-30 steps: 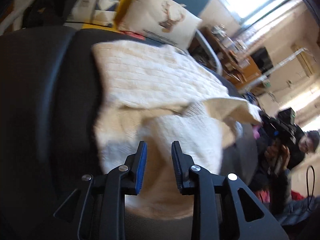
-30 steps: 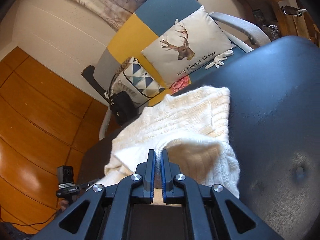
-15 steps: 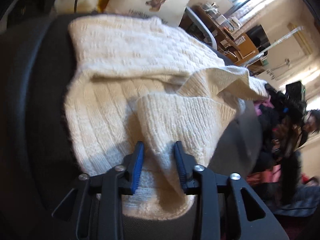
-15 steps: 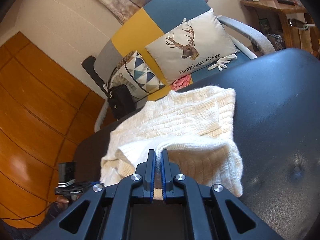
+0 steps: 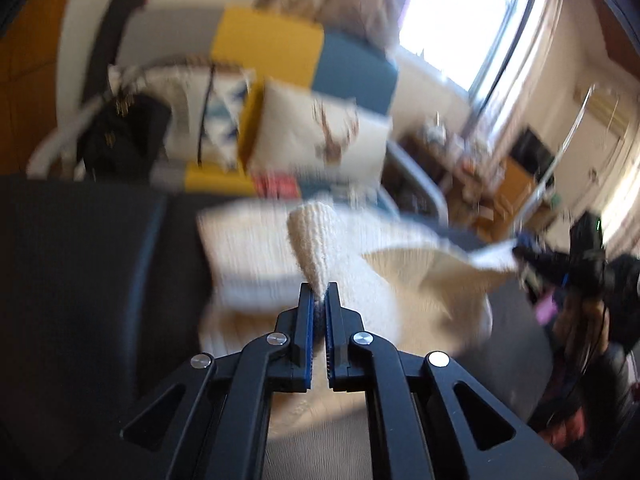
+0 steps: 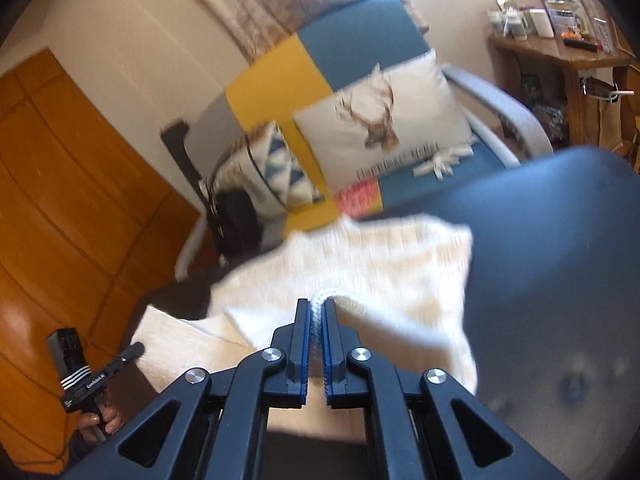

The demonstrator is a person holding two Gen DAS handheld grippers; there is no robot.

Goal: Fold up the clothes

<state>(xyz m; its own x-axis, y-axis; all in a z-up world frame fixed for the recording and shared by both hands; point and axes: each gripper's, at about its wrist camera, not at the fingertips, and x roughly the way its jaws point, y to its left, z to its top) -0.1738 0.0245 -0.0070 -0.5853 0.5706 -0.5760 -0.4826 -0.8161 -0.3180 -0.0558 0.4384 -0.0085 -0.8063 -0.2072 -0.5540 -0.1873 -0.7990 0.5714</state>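
Both grippers are clenched on the one cream cable-knit sweater [image 6: 360, 276]: the left gripper [image 5: 319, 296] pinches a raised fold, the right gripper [image 6: 316, 304] a rolled edge. A second ago the left jaws stood apart over the knit. The sweater lies partly lifted on the dark padded surface [image 6: 560, 240], before two cushions on the yellow-and-blue armchair [image 6: 320, 64].

Dark lettering under the stag on the deer cushion [image 6: 384, 128], at 12 o'clock in the right wrist view, too blurred to read, small white print on the handheld device [image 6: 86, 384] at 8 o'clock, also illegible
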